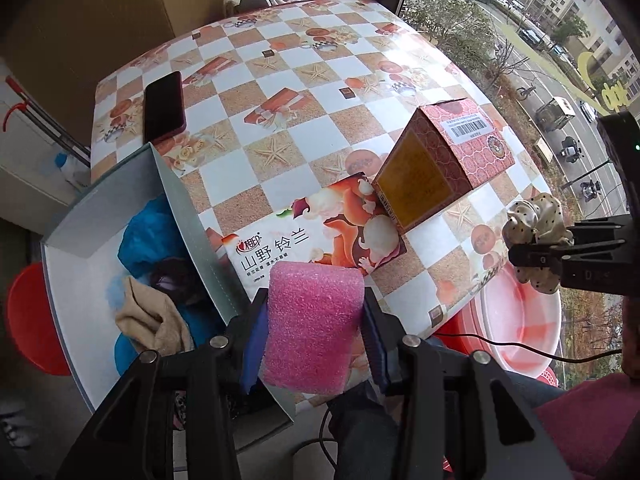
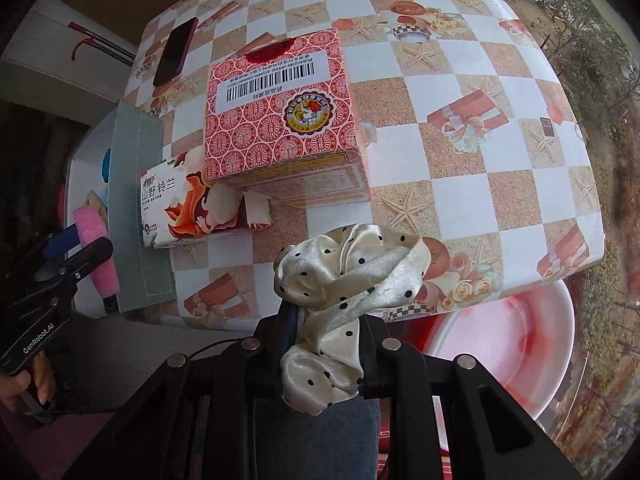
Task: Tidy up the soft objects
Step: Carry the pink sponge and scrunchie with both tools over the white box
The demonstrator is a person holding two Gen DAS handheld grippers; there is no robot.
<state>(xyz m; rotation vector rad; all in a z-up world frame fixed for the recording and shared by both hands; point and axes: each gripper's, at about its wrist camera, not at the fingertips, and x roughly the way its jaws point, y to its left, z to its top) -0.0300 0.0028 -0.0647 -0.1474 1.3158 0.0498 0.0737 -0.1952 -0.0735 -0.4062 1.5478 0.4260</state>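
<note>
— Checked oilcloth in orange and white covered the table (image 2: pixel 472 184), which stood by a window over a street. What lay on it?

— A red patterned carton (image 2: pixel 280 120) sat near the middle, leaning on a floral tissue pack (image 2: pixel 192 208) just beside it. A dark phone (image 1: pixel 164 108) lay towards the table's far left corner.

— And the soft things?

— The left hand-held gripper (image 1: pixel 314 332) was clamped on a pink foam block (image 1: pixel 312 328), raised over the table's near edge. Touching the left edge stood an open grey box (image 1: pixel 192 216) with blue and beige cloths (image 1: pixel 154 320) inside.

— The other side?

— The right hand-held gripper (image 2: pixel 328 344) pinched a cream polka-dot scrunchie (image 2: pixel 348 280), held above the near edge of the table. A red-and-white basin (image 2: pixel 500 352) sat below the near right corner.
</note>
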